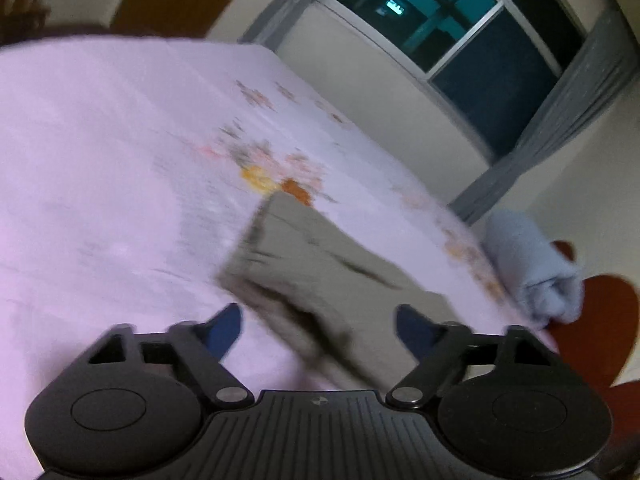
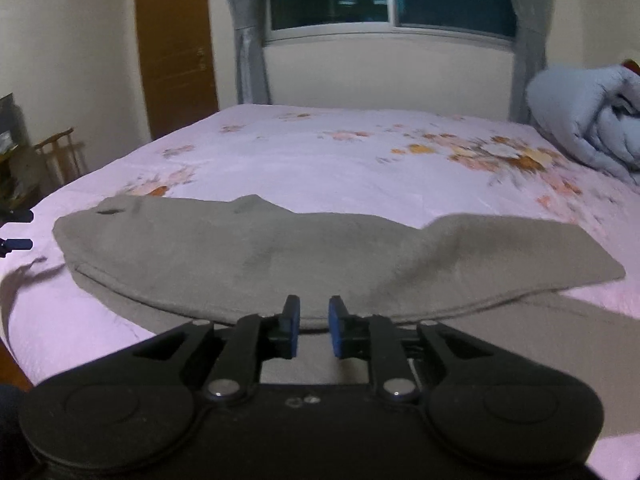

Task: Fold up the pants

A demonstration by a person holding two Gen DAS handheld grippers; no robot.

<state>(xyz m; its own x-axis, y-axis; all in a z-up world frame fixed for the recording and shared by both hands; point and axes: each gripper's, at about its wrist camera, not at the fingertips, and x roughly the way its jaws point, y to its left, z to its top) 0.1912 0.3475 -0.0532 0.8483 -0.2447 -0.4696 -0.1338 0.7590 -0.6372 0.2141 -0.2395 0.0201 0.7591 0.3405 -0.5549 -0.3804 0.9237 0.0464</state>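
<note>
1. Right wrist view: the grey-green soft knit pants [image 2: 304, 256] lie on the bed with the pale pink floral-print sheet [image 2: 320, 160], their long axis running left to right across the picture.
2. One layer is folded over another; the upper layer's rounded near edge shows a stitched seam, and a flatter lower layer sticks out beneath it at the near right.
3. A small dark mark sits near the pants' far left end; which end is the waist I cannot tell.
4. The fabric looks matte and thick, with soft humps along its far edge.
5. The right gripper [image 2: 314, 326] hovers at the pants' near edge with its blue pads only a narrow gap apart, and nothing is caught between them.
6. Left wrist view, blurred: the left gripper [image 1: 318, 330] stands wide open, its dark blue fingertips either side of the folded pants [image 1: 320, 276] without pressing on them.
7. Here the pants' long axis runs diagonally, from the upper left down to the lower right, and a squared end points toward the orange flowers printed on the sheet [image 1: 100, 160].
8. A rolled light-blue quilted blanket [image 2: 588, 120] rests at the bed's far right corner, well apart from the pants.
</note>
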